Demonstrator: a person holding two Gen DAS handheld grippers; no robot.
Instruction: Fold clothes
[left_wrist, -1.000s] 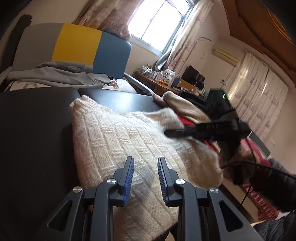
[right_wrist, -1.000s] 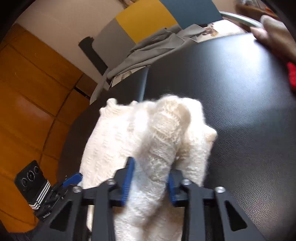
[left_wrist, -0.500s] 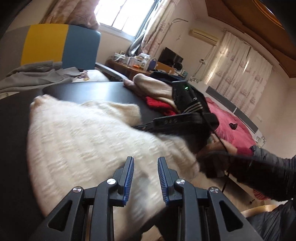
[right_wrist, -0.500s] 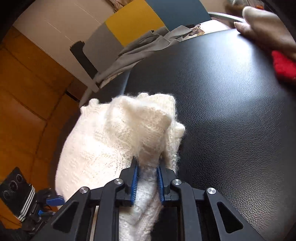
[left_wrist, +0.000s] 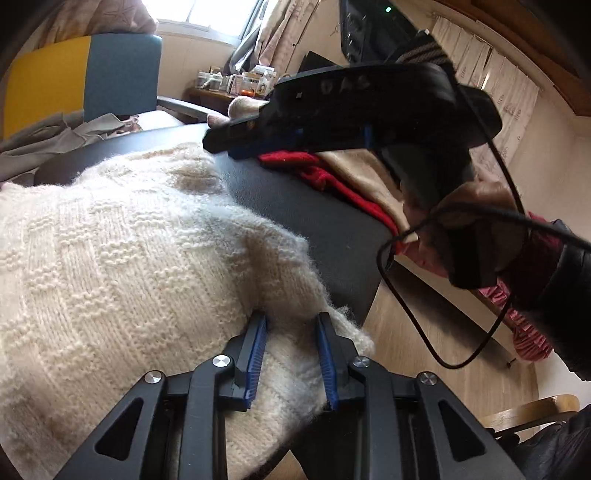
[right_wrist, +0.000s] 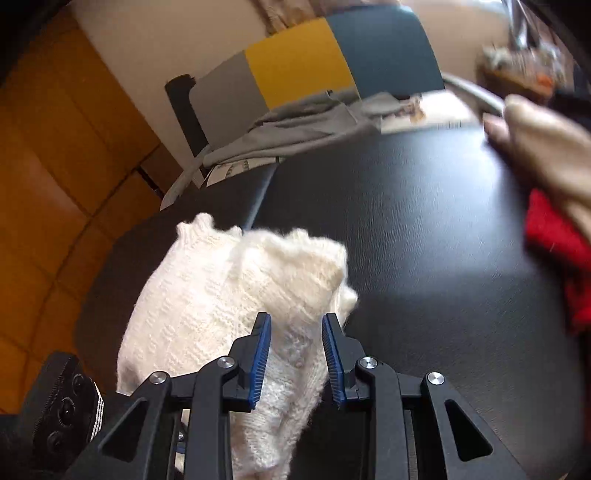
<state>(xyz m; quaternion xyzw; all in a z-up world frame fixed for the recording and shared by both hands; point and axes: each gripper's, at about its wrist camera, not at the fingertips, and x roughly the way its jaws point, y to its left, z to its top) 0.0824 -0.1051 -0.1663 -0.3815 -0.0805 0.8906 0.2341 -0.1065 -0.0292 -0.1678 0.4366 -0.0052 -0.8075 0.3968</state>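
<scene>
The cream knit sweater (left_wrist: 122, 266) lies bunched on the black table (right_wrist: 424, 236), thick, soft and floppy, likely to sag and drag rather than slide. The left gripper (left_wrist: 291, 354) straddles its 5 o'clock hem, jaws partly spread with pads not clearly pressing. The right gripper (right_wrist: 295, 354) is opening around a fold, so firm corner or hem pinches look best.
</scene>
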